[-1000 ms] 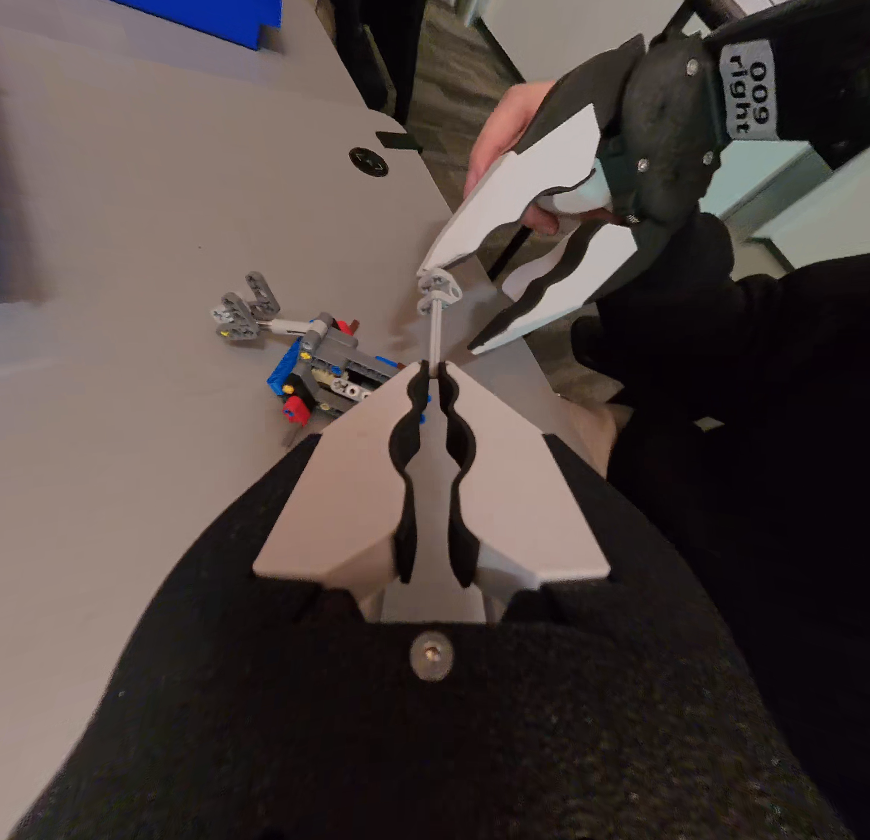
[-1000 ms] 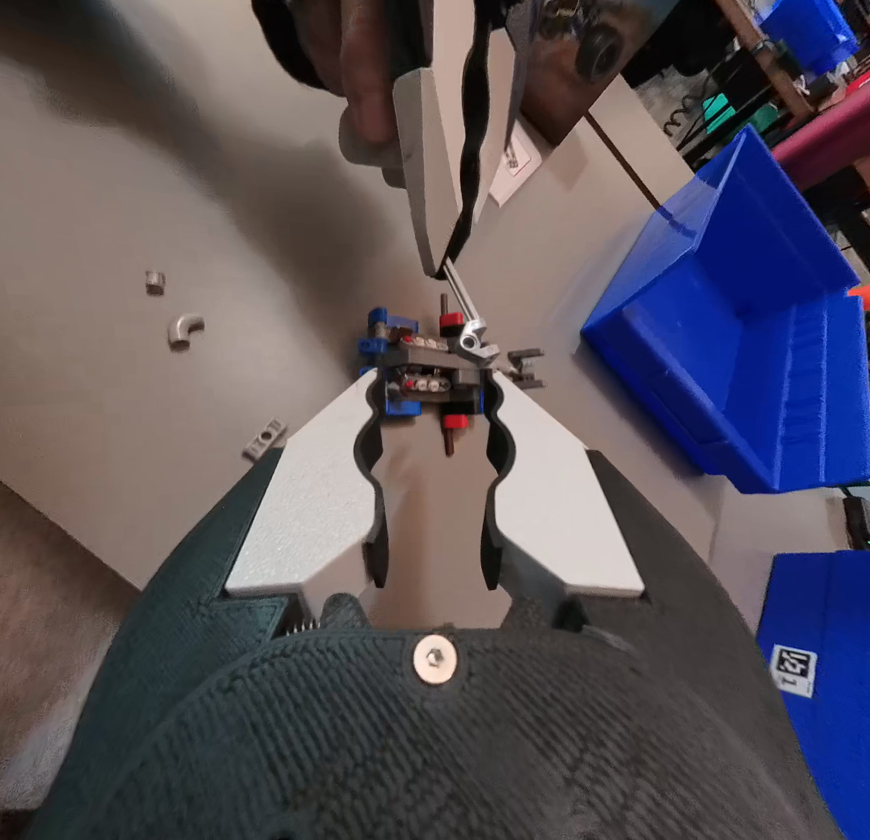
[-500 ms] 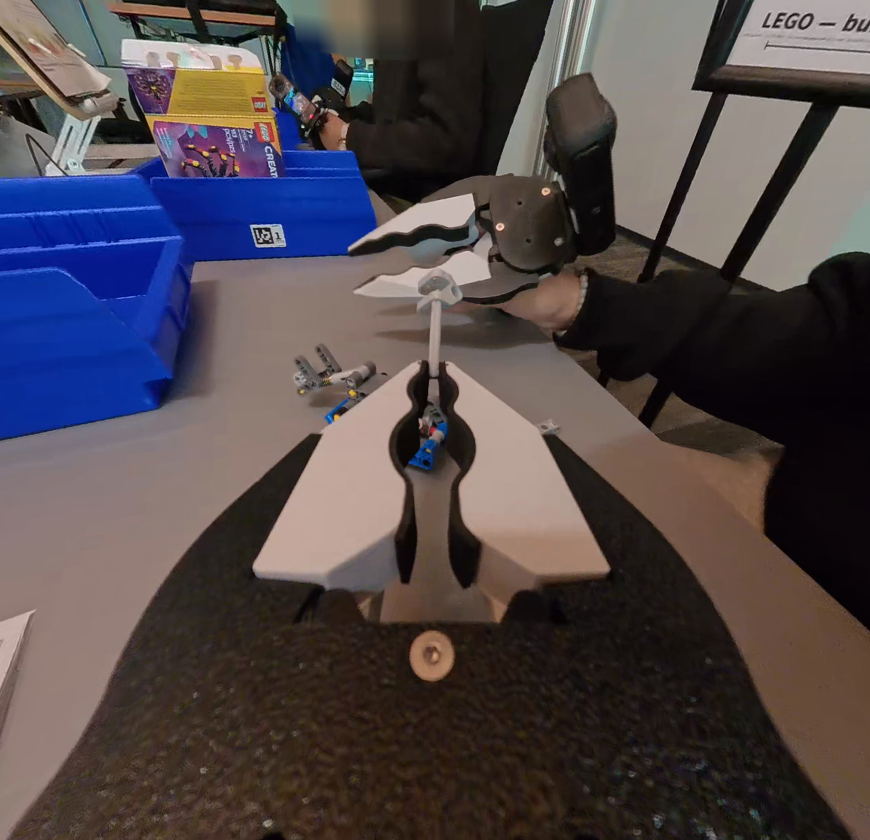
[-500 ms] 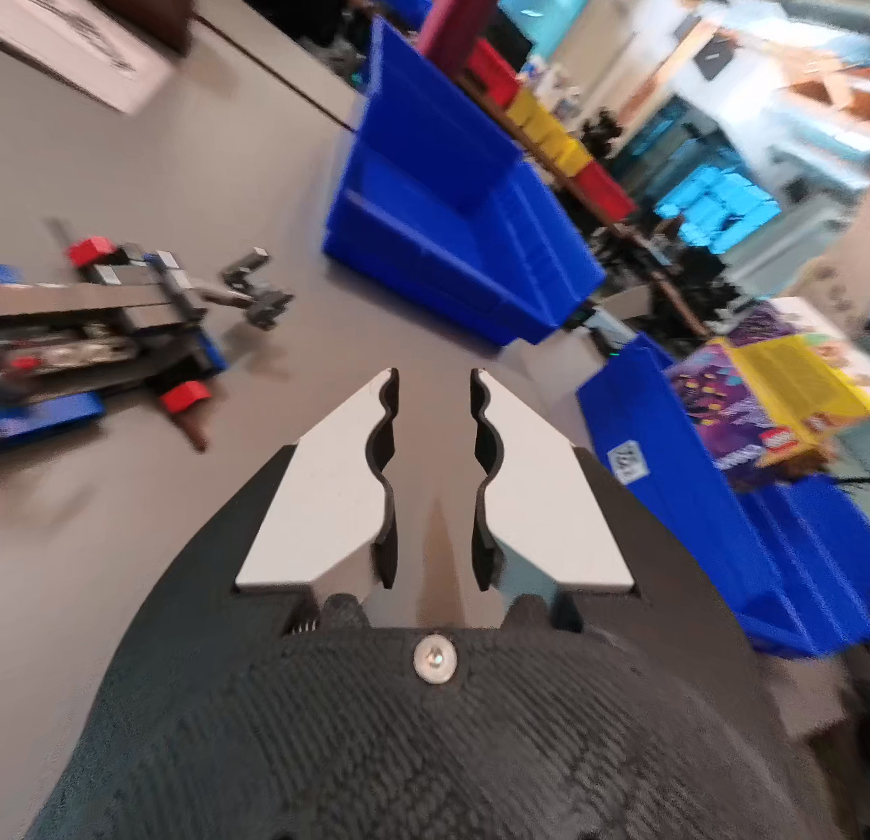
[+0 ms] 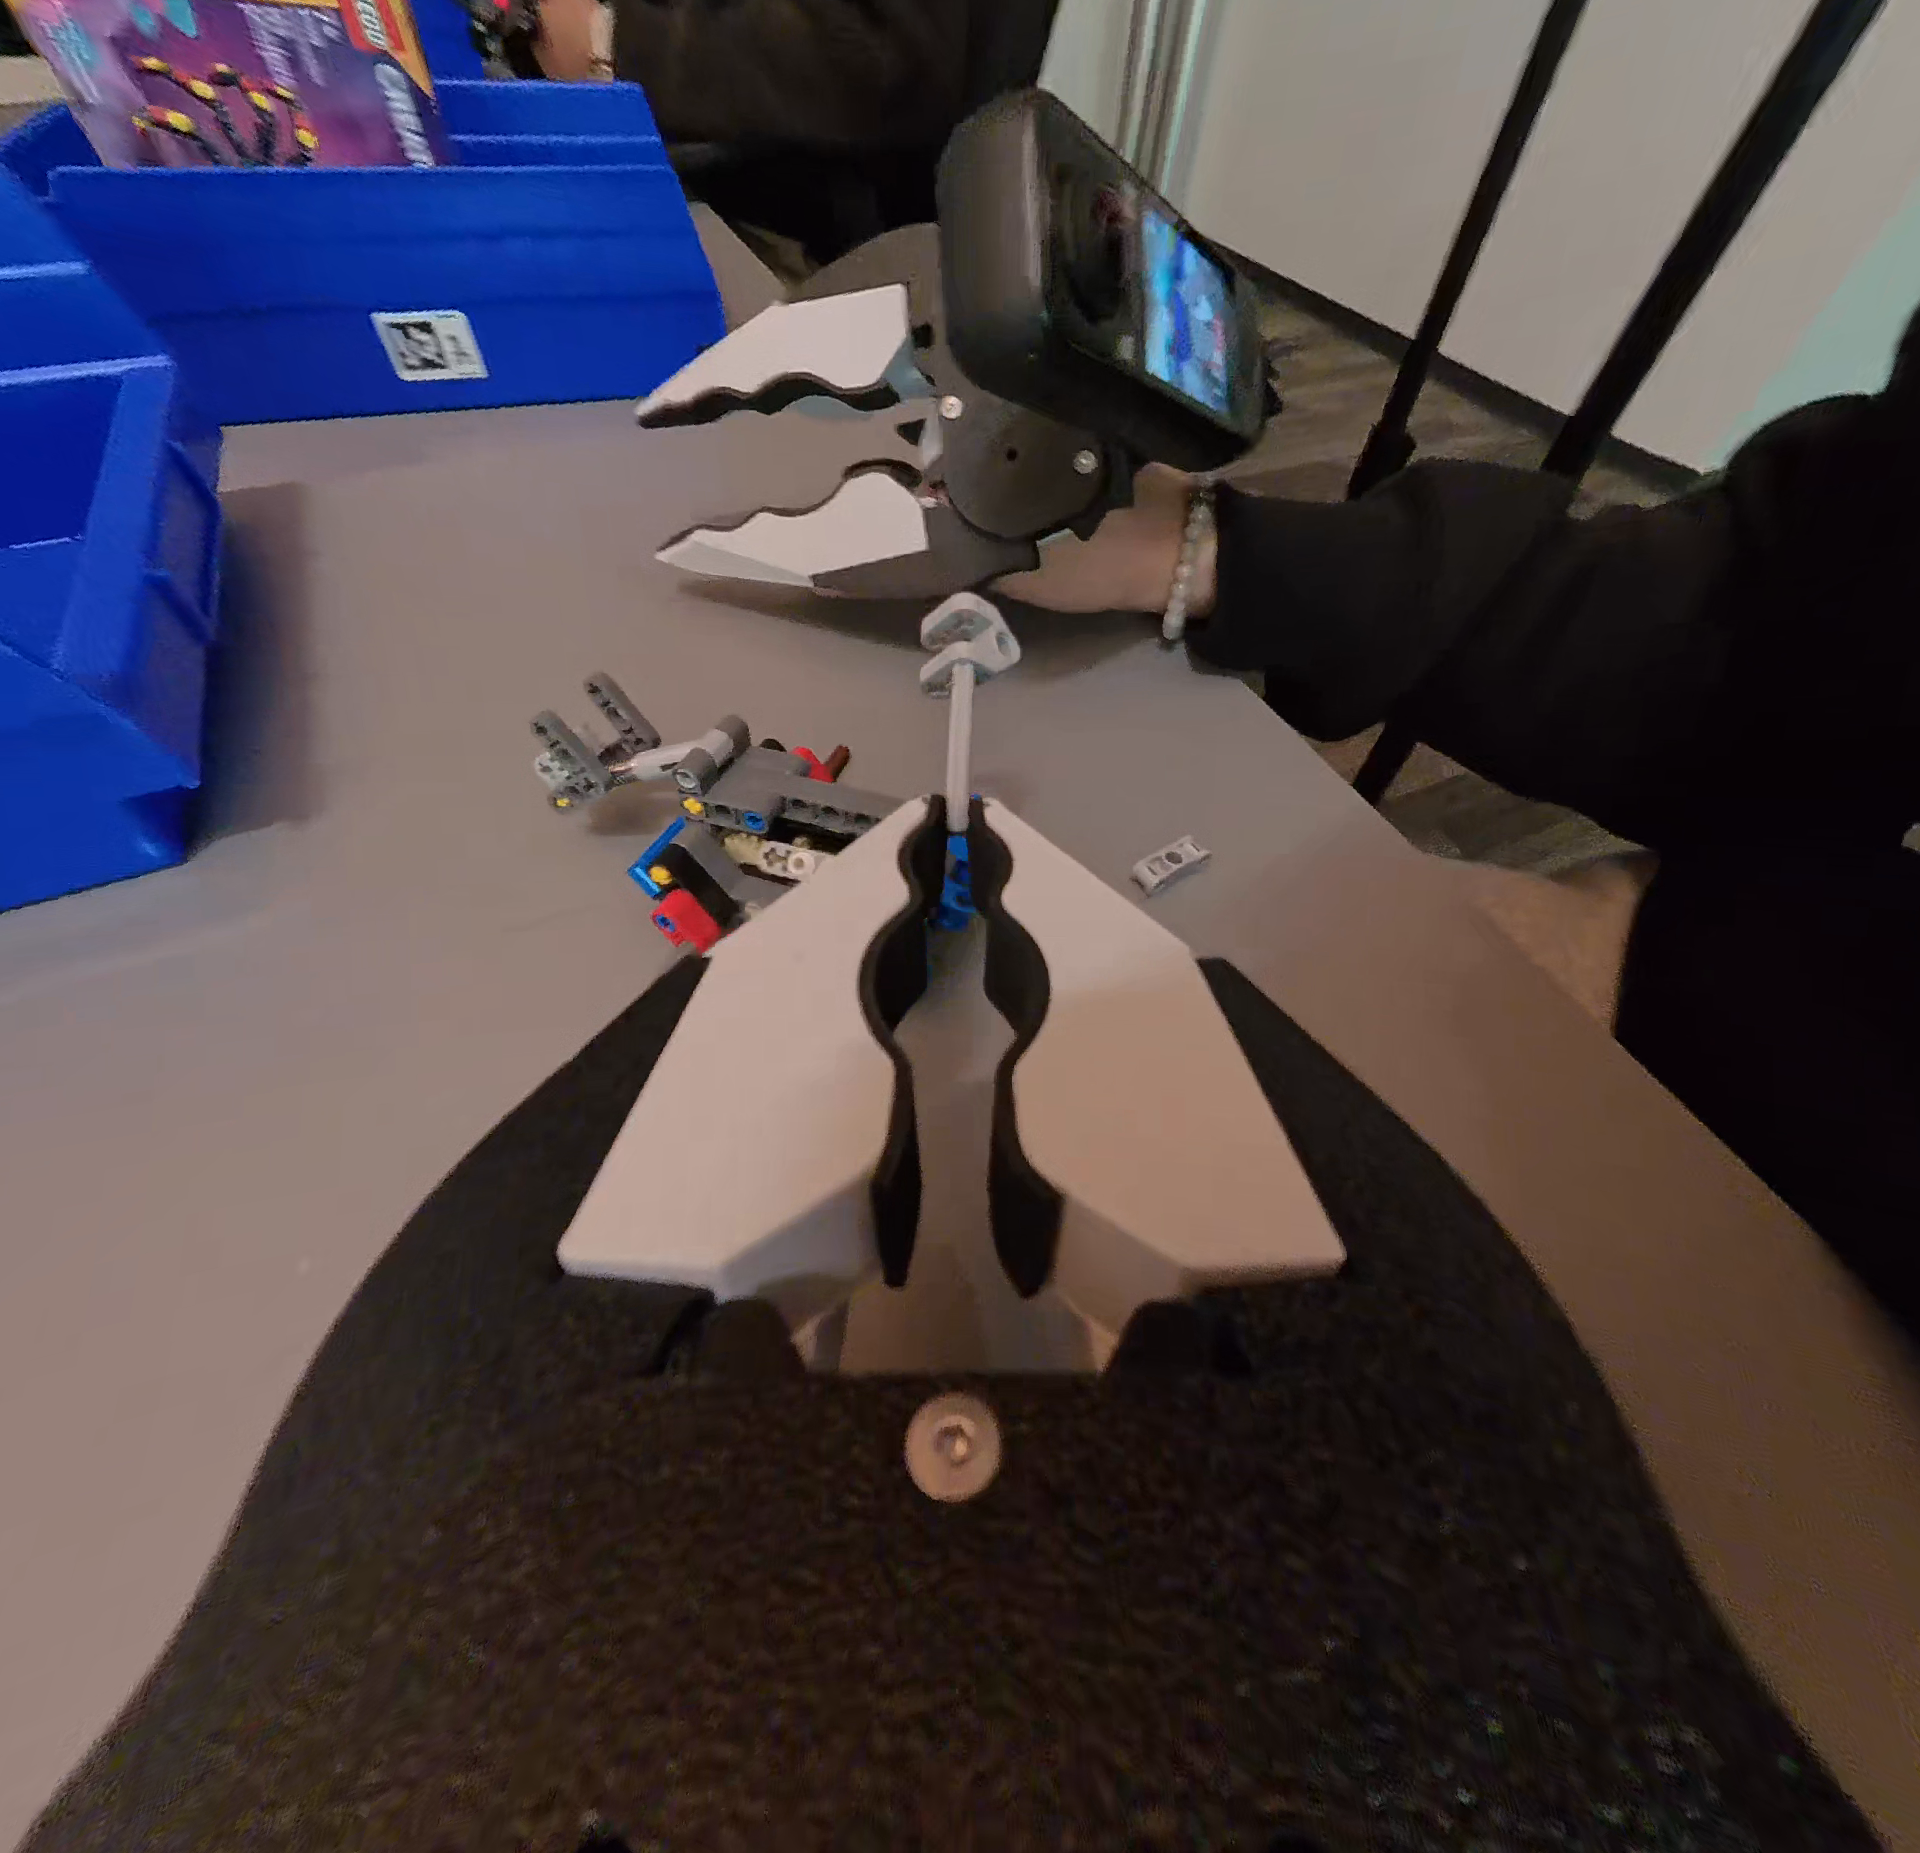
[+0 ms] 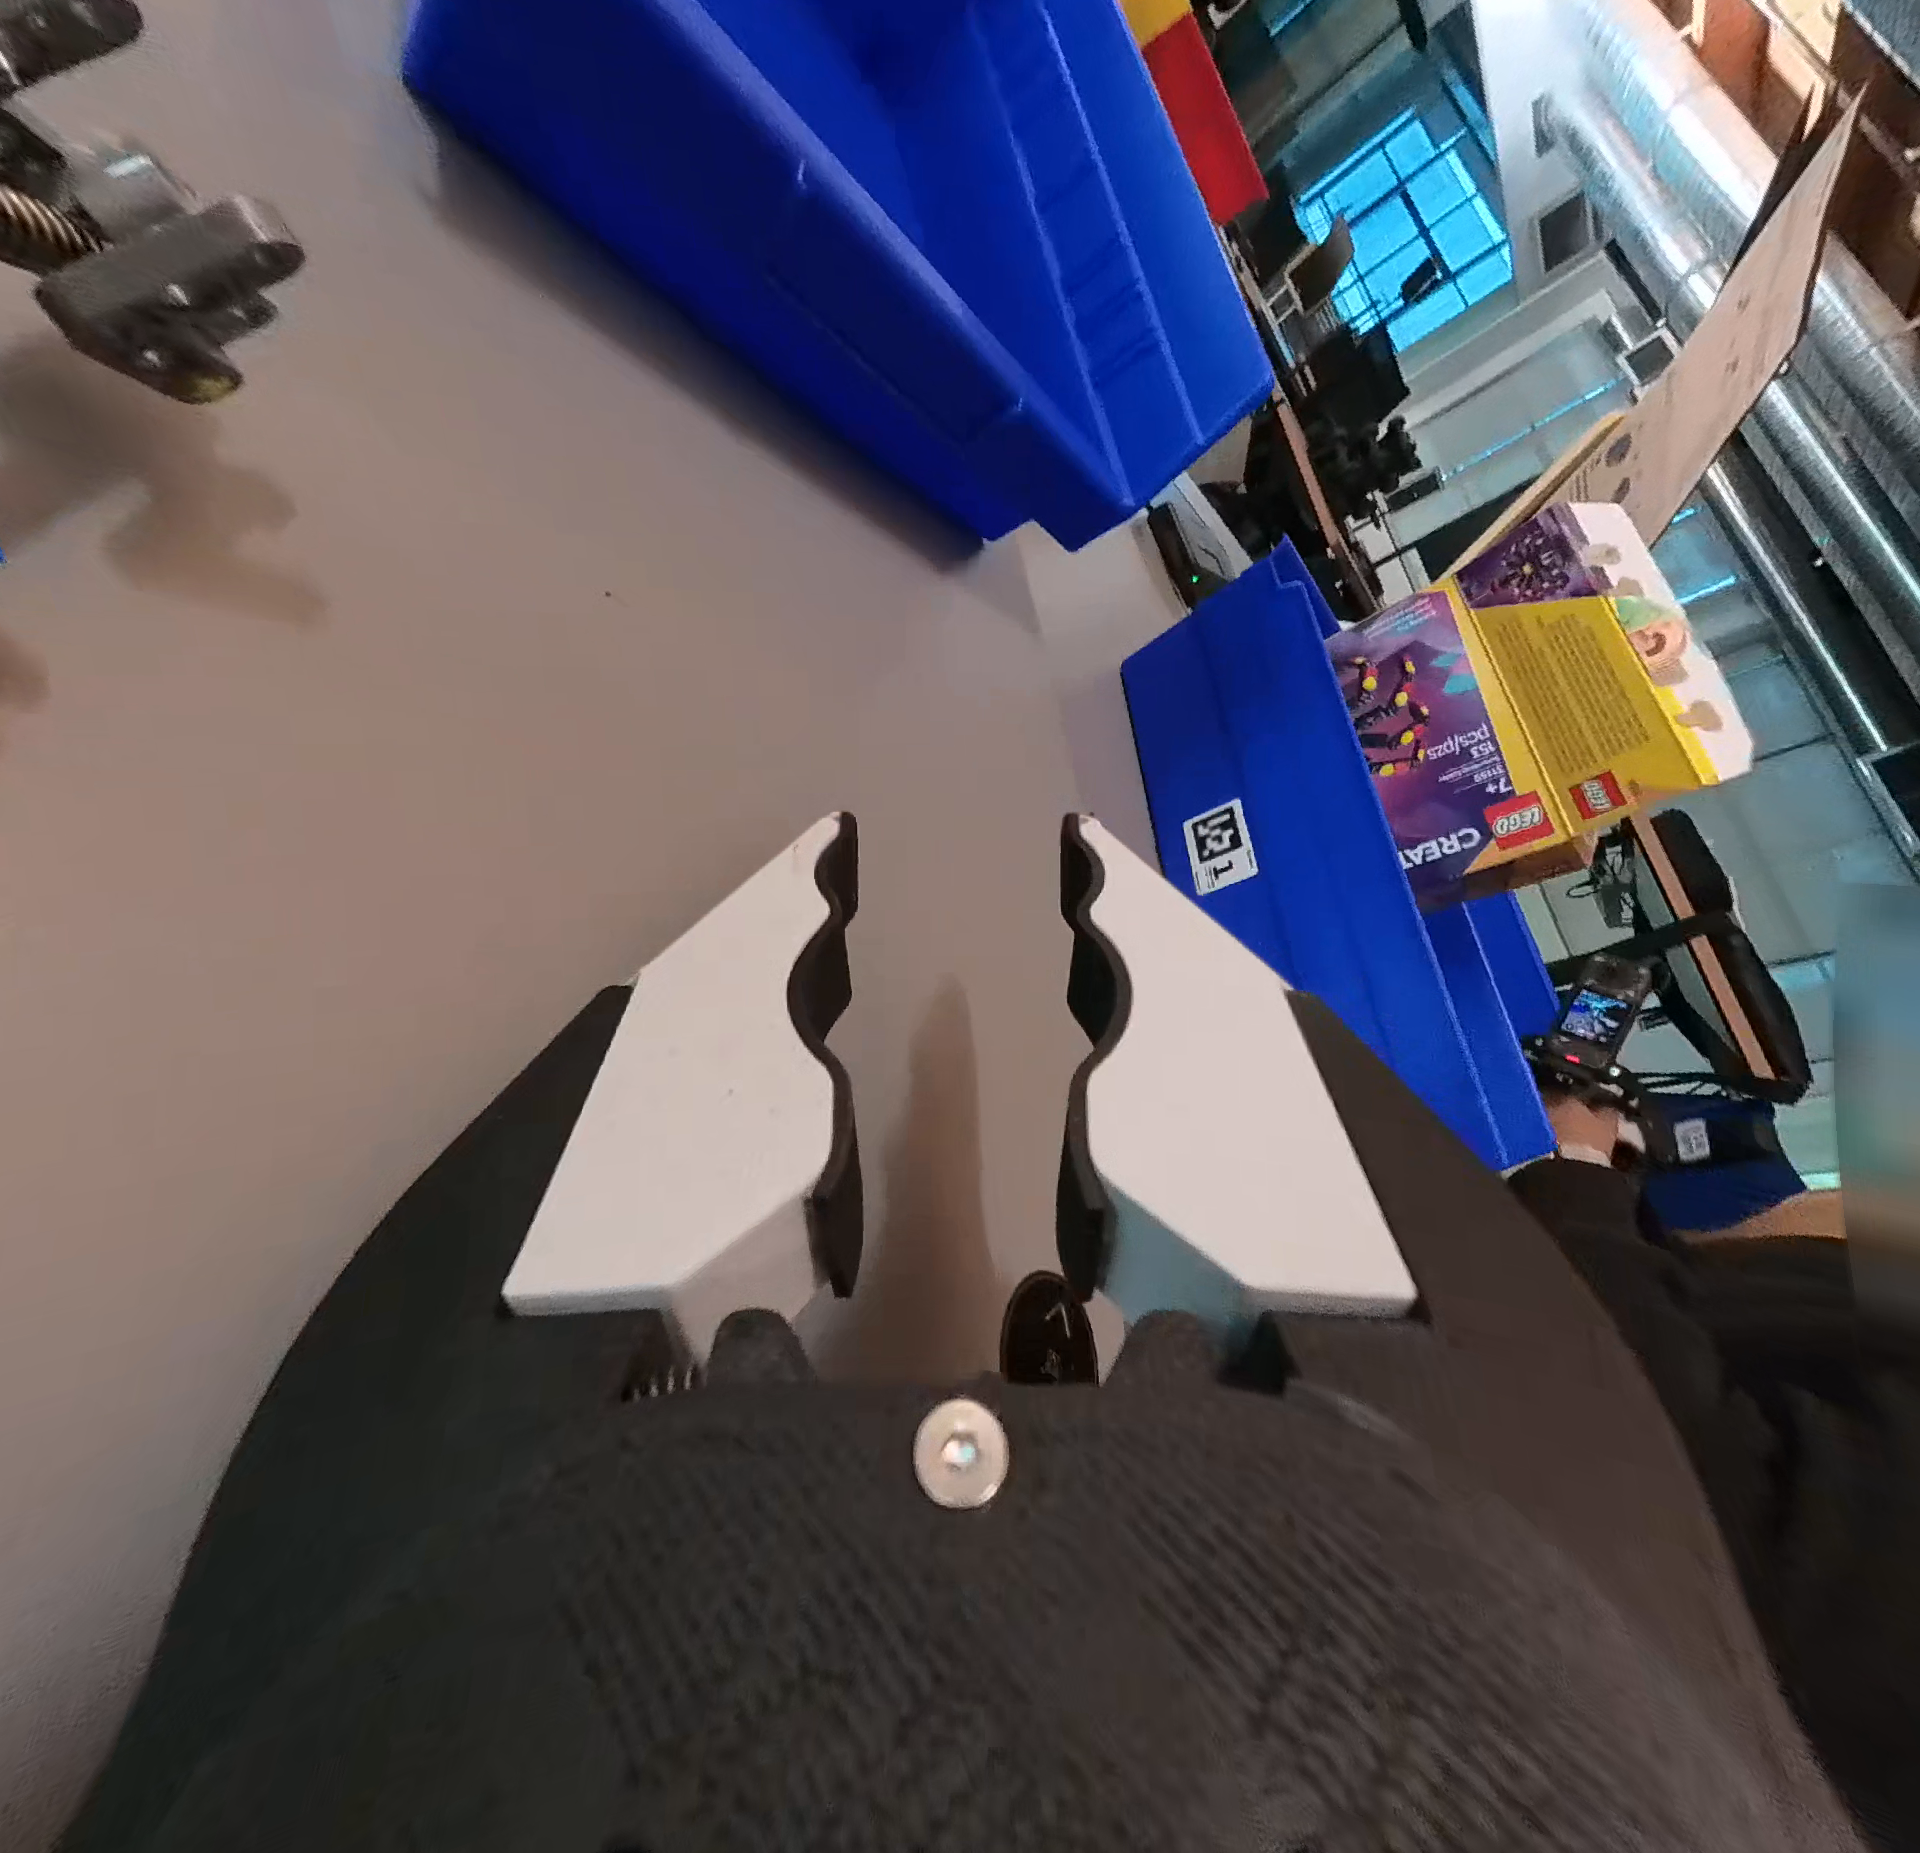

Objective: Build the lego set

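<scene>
Left gripper [image 5: 951,811] clenched on a thin grey axle [image 5: 958,733], pads pressed to its lower end, light grey connector [image 5: 969,640] on top. Just left of that axle, on the grey table [image 5: 364,972], a grey, blue and red brick assembly [image 5: 727,827]; right of it, a small grey piece [image 5: 1169,863]. Beyond the axle, right gripper [image 6: 958,832] released, bare, near blue bins [image 6: 831,193].

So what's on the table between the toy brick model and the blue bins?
Nothing: in the left wrist view, only bare grey table lies between the brick model and the blue bins.
</scene>
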{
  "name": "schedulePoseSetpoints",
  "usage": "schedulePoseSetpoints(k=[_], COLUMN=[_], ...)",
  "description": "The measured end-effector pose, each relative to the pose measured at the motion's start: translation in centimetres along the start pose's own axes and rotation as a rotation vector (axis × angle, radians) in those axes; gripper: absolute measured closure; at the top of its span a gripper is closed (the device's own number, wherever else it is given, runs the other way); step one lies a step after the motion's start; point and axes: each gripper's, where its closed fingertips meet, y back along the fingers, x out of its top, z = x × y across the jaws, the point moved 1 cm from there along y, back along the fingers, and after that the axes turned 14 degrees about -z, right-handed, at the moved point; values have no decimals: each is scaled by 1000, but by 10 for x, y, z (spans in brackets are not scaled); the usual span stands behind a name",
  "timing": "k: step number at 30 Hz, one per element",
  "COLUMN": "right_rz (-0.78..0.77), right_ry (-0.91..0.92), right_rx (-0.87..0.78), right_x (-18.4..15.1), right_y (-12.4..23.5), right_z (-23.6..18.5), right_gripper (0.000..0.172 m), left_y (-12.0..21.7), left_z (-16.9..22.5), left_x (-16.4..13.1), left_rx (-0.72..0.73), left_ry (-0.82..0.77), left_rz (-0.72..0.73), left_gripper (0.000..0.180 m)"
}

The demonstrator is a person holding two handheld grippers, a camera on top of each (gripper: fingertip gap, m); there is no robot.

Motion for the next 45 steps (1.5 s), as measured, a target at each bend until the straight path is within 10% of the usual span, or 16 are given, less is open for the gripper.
schedulePoseSetpoints(k=[27, 35, 45], right_rz=[26, 12, -5], right_ry=[-5, 29, 63], right_rx=[-30, -29, -46], right_x=[2, -1, -2], right_y=[3, 1, 0], right_z=[4, 2, 0], right_gripper=[138, 138, 138], left_y=[7, 46, 42], left_z=[-8, -79, -82], left_x=[4, -10, -18], left_rx=[-88, -6, 38], left_ry=[116, 514, 477], left_rz=[55, 225, 139], left_gripper=[180, 180, 180])
